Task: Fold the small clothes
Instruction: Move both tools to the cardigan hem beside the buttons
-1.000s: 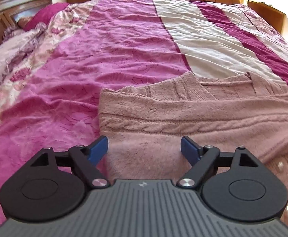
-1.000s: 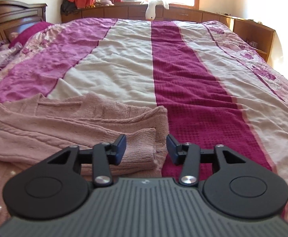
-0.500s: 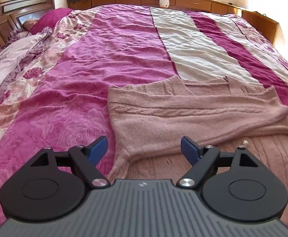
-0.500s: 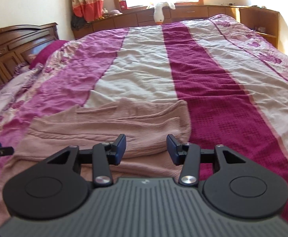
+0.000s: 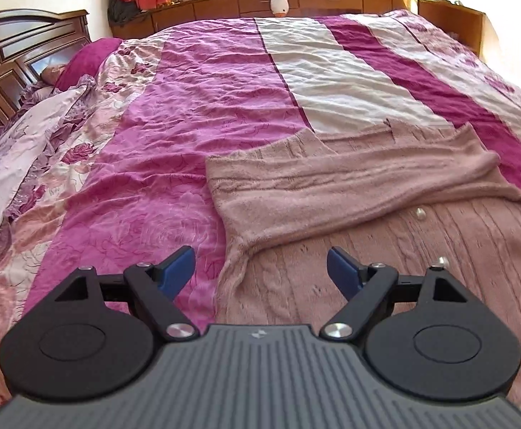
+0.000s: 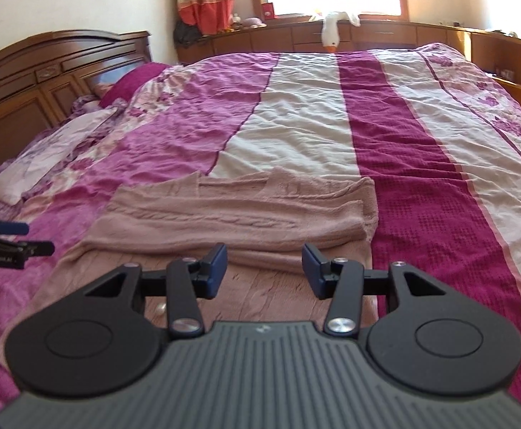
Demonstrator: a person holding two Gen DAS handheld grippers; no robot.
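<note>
A dusty-pink knitted cardigan (image 5: 360,186) lies flat on the bed, its far part folded over toward me, pearl buttons showing on the near ribbed panel. My left gripper (image 5: 260,268) hovers open above the cardigan's near left edge, nothing between its blue pads. In the right wrist view the same cardigan (image 6: 239,214) spreads across the middle. My right gripper (image 6: 264,268) is open above the near right part, holding nothing. The left gripper (image 6: 6,237) shows at the left edge of that view.
The bed is covered by a striped pink, cream and magenta bedspread (image 6: 385,136). Pillows (image 5: 13,164) lie at the left by the wooden headboard (image 6: 45,71). A white plush goose (image 6: 332,32) sits on the wooden ledge (image 5: 332,0) beyond the bed.
Both grippers have pulled back and risen away from the cardigan; more of the bed and room shows. The folded-over part lies released on the garment.
</note>
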